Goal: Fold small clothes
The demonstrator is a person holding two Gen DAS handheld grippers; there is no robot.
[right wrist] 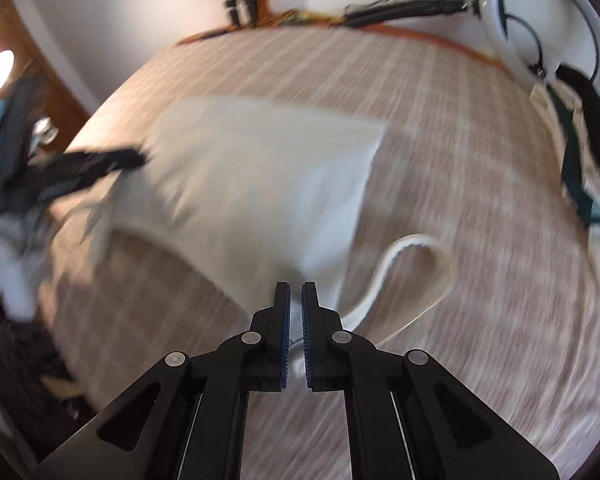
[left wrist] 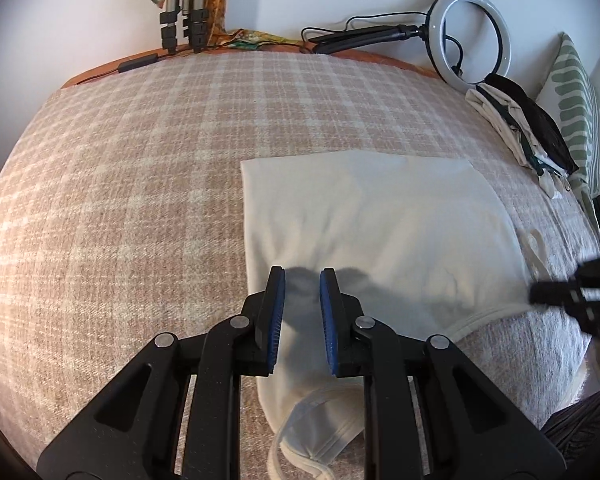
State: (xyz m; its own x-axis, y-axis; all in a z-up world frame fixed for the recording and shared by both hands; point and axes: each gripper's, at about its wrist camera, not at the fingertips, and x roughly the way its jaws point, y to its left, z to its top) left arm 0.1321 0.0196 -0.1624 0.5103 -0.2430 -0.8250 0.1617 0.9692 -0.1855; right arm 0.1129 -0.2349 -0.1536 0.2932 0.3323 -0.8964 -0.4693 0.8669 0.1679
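Plaid blanket (left wrist: 139,168) covers whole bed on my feed. Cream garment (left wrist: 364,216) lies flat on it, right of centre, shoulder strap (right wrist: 404,252) looping off its near right corner. Pile of other clothes (left wrist: 528,132) sits far right by striped pillow (left wrist: 576,92), ring light (left wrist: 474,40) leaning at wall behind. My left gripper (left wrist: 302,280) hovers over garment's near edge, fingers parted moderately, nothing in them. Right gripper (right wrist: 295,292) view pretty blurry; fingers nearly together, look pinched on garment corner.
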